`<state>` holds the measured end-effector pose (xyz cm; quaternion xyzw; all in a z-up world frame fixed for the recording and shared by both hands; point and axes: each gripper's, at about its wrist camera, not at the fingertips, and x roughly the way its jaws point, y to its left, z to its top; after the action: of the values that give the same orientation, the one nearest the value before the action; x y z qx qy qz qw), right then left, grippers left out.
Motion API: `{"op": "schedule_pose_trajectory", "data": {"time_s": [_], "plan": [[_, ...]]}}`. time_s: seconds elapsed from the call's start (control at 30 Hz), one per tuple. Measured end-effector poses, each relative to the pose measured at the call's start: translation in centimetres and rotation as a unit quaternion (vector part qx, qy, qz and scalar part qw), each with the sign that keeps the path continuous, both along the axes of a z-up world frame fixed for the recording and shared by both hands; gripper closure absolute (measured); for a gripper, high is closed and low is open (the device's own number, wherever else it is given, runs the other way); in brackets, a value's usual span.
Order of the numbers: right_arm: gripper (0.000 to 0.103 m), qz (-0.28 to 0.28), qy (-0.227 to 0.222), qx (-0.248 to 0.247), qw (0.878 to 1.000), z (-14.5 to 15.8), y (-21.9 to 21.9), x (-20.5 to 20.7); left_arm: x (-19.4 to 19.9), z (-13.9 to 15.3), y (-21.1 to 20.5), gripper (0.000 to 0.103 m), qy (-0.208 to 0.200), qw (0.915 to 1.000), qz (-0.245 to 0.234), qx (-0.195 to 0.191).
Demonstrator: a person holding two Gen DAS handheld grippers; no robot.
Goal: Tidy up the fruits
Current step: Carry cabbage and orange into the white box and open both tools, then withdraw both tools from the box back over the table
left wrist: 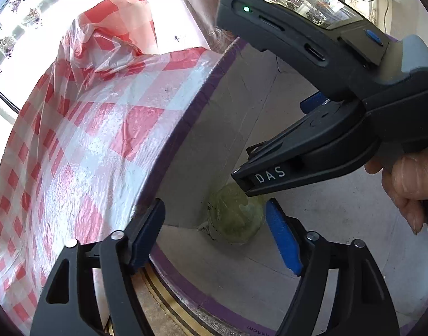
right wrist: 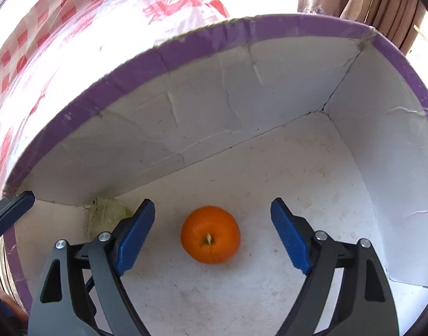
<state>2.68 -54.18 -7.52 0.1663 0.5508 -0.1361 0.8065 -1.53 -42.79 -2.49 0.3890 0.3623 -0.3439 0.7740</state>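
The left gripper point(left wrist: 214, 235) points steeply down over the rim of the purple-edged box point(left wrist: 214, 84), jaws spread wide and empty, its left pad at the box wall. Below it a pale green fruit point(left wrist: 233, 215) rests in the box's corner, untouched. The right gripper point(right wrist: 212, 232), gripped by a hand point(left wrist: 404, 184), also tilts steeply down, jaws wide open. An orange point(right wrist: 210, 234) lies between them on the box floor, clear of both pads, stem end facing up toward the camera. Red-checked plastic point(left wrist: 82, 140) lies just beside the box.
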Motion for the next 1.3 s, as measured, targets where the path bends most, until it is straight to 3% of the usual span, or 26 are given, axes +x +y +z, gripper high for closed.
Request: {"op": "schedule_pose_trajectory", "data": {"time_s": [0.13,0.27,0.5,0.73,0.97,1.13,1.3], "plan": [[0.013,-0.023,-0.029,-0.009,0.999,2.0,-0.4,-0.8,-0.1,2.0,1.0,0.015,-0.013,0.999,0.007,-0.041],[0.013,-0.048,-0.077,-0.038,0.995,4.8,-0.7,-3.2,0.0,4.5,2.8,0.015,-0.026,0.9944,0.02,-0.1],[0.002,-0.06,-0.166,-0.072,0.982,10.7,-0.9,-5.9,0.1,8.4,8.5,0.015,-0.061,0.9747,0.042,-0.211],[0.002,-0.04,-0.201,-0.165,0.965,14.1,4.1,-6.6,0.4,10.4,14.6,0.014,-0.106,0.9597,0.094,-0.243],[0.002,0.01,-0.256,-0.23,0.939,16.4,10.8,-6.6,1.0,11.1,21.5,0.014,-0.085,0.9483,0.158,-0.262],[0.002,0.072,-0.285,-0.147,0.944,16.8,14.0,-6.0,1.4,11.0,26.4,0.014,-0.072,0.9346,0.213,-0.276],[0.002,0.12,-0.281,-0.101,0.947,15.9,17.4,-5.1,1.5,10.7,30.0,0.014,-0.055,0.9262,0.241,-0.285]]}}
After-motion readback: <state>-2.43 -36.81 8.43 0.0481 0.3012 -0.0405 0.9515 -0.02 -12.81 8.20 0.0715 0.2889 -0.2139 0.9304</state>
